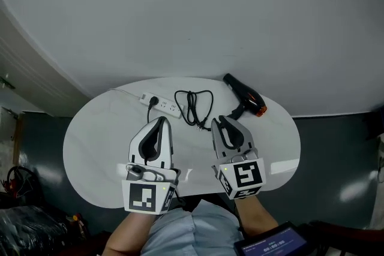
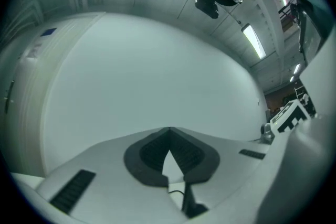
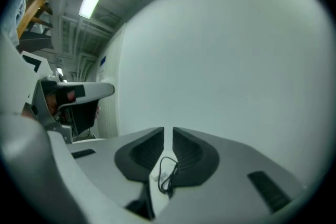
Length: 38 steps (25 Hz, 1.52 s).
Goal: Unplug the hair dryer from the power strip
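Head view: hair dryer (image 1: 244, 95) far right on white table (image 1: 96, 147), cord (image 1: 195, 106) coiled beside power strip (image 1: 161, 104), black plug (image 1: 153, 101) in strip. Left gripper (image 1: 161, 120) clenched, empty; right gripper (image 1: 219, 121) slightly apart, empty.

table (image 1: 96, 141): smooth, glossy | hair dryer (image 1: 242, 93): plastic | power strip (image 1: 161, 104): plastic

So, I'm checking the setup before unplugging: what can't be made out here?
Plug in the power strip: too small in the head view to tell how firmly it sits.
Hair dryer: in neither gripper view; the left claw and right claw hide most of the table.
Table's near edge: head view, covered by both claws.
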Tool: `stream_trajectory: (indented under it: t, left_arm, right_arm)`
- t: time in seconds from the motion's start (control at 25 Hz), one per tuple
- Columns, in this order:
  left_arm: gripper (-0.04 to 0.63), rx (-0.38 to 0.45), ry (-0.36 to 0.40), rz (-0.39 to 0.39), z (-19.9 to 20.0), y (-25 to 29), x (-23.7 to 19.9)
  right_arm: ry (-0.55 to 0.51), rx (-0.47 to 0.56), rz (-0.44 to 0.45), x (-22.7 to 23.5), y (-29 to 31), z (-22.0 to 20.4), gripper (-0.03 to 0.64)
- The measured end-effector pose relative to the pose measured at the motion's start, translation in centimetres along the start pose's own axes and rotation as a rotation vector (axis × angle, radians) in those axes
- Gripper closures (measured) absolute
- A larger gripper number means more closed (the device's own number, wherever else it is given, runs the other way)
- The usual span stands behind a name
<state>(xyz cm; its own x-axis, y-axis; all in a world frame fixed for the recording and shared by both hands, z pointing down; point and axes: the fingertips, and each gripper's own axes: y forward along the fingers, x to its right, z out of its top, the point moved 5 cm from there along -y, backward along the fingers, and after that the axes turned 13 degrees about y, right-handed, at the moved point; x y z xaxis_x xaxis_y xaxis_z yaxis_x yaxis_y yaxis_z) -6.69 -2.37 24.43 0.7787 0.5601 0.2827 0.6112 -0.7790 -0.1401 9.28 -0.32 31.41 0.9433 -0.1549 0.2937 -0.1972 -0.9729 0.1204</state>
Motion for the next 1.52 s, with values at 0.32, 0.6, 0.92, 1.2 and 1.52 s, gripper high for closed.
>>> stream_trajectory:
  t: [0.32, 0.6, 0.92, 1.2, 1.52]
  left_arm:
    - [0.597, 0.078, 0.063, 0.101, 4.1, -1.0, -2.8]
    - [0.597, 0.086, 0.069, 0.141, 4.8, -1.9, -3.5]
    - [0.597, 0.101, 0.094, 0.148, 5.0, -2.6, -4.3]
    - [0.597, 0.097, 0.088, 0.148, 4.7, -2.8, -4.9]
    - [0.597, 0.058, 0.013, 0.171, 4.0, -3.3, -5.5]
  right_arm:
    - [-0.121, 0.173, 0.118, -5.3, -0.6, 7.1, 0.610]
    - [-0.150, 0.187, 0.149, -6.7, 0.1, 7.6, 0.615]
    - [-0.156, 0.201, 0.162, -7.8, 0.3, 7.6, 0.617]
    - [-0.157, 0.193, 0.164, -8.3, 0.8, 7.4, 0.617]
    - [-0.162, 0.177, 0.171, -9.3, 1.3, 6.9, 0.617]
